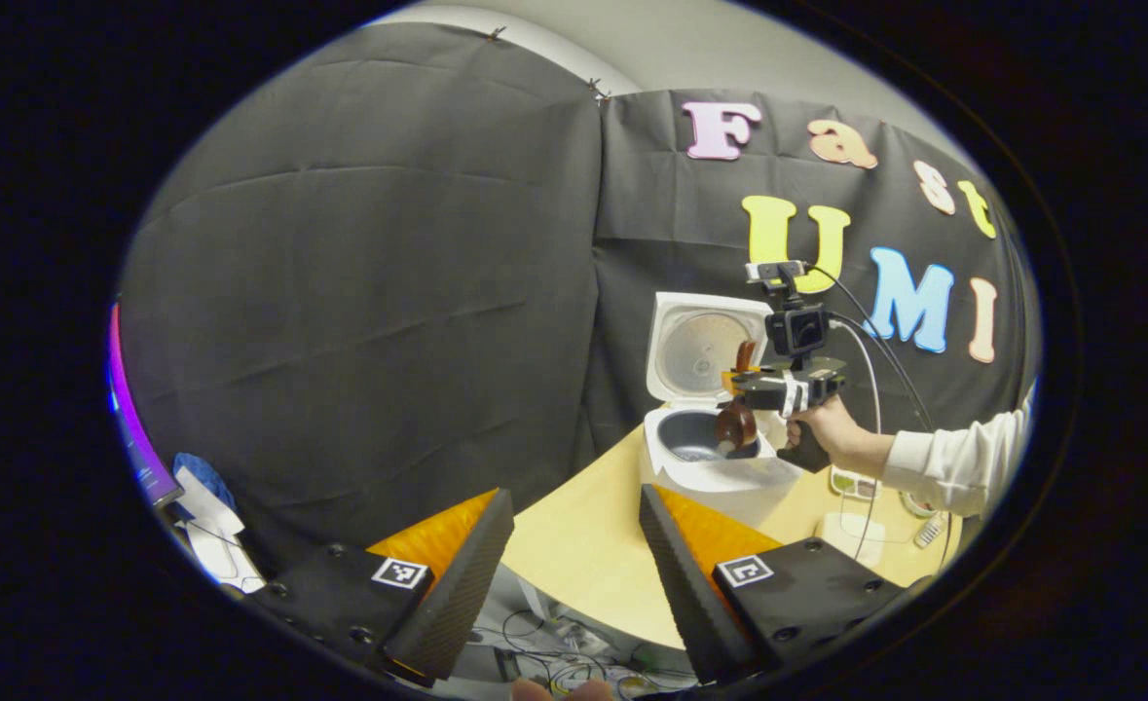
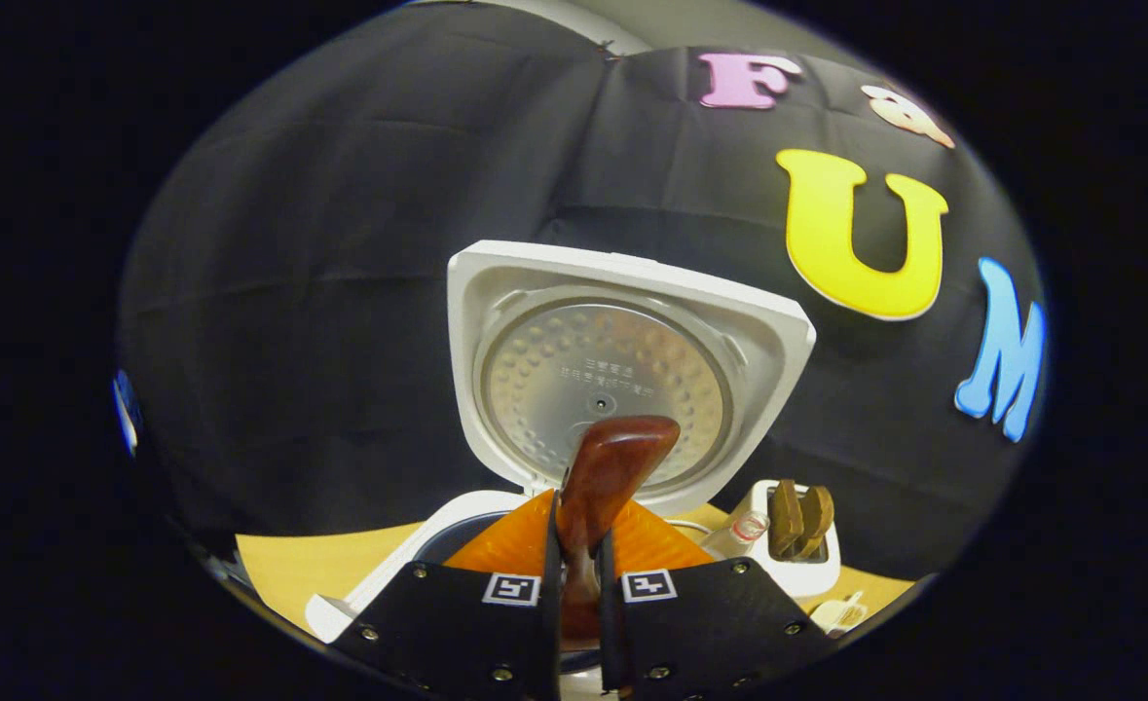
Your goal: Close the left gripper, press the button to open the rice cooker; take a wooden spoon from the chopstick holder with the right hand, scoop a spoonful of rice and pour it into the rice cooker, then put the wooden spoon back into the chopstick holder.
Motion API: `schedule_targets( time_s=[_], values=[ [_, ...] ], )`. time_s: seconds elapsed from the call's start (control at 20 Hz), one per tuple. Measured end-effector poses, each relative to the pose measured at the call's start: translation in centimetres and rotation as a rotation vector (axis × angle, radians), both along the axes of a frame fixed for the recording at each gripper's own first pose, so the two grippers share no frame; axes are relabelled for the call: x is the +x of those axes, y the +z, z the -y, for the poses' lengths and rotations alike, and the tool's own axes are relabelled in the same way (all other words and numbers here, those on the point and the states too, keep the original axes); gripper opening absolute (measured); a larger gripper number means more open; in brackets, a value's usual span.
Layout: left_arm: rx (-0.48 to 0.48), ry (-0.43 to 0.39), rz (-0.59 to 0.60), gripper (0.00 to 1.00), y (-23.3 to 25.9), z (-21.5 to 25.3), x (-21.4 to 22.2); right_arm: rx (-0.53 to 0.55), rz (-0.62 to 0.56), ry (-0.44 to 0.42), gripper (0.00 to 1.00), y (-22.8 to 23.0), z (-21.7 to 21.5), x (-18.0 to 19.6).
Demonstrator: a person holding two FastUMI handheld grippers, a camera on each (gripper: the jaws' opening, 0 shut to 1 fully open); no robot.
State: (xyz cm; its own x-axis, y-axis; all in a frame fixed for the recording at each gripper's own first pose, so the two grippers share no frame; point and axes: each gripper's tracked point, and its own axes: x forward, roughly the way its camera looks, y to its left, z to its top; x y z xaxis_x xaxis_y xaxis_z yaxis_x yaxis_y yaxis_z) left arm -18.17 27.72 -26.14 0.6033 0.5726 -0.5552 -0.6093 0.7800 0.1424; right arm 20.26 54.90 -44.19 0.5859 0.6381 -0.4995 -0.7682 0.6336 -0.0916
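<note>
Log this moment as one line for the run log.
stage: spoon over pot | rice cooker: lid up | right gripper: shut on wooden spoon | left gripper: open, held back | chopstick holder: right of cooker

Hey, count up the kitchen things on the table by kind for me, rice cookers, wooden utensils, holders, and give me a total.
Rice cooker, lid open: 1
Wooden spoon in the right gripper: 1
Wooden utensils standing in the chopstick holder: 2
Chopstick holder: 1
Total: 5

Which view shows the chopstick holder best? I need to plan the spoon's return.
The right gripper view: the chopstick holder stands right of the rice cooker, utensils upright inside. In the left gripper view I cannot make it out.
</note>
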Motion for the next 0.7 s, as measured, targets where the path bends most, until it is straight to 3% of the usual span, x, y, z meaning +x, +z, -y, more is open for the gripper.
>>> schedule_targets(
  time_s=[0.15, 0.3, 0.45, 0.6, 0.7],
  values=[
    [0.0, -0.006, -0.003, 0.92, -0.4, 0.0, -0.1, -0.069, 0.106, 0.047, 0.17, 0.2, 0.3, -0.5],
    [0.002, -0.015, 0.003, 0.92, -0.4, 0.1, 0.1, -0.076, 0.108, 0.049, 0.16, 0.3, 0.3, -0.5],
    [0.004, -0.03, 0.017, 0.92, -0.2, 0.5, -0.3, 0.051, -0.073, -0.007, 0.17, 1.1, 0.2, -0.9],
    [0.007, -0.048, 0.032, 0.92, 0.2, 0.8, -0.3, 0.255, -0.328, -0.137, 0.16, 2.7, 1.2, -0.5],
    [0.007, -0.061, 0.051, 0.92, 0.6, 0.9, -0.2, 0.353, -0.405, -0.203, 0.16, 4.2, 2.8, 0.6]
  ],
)
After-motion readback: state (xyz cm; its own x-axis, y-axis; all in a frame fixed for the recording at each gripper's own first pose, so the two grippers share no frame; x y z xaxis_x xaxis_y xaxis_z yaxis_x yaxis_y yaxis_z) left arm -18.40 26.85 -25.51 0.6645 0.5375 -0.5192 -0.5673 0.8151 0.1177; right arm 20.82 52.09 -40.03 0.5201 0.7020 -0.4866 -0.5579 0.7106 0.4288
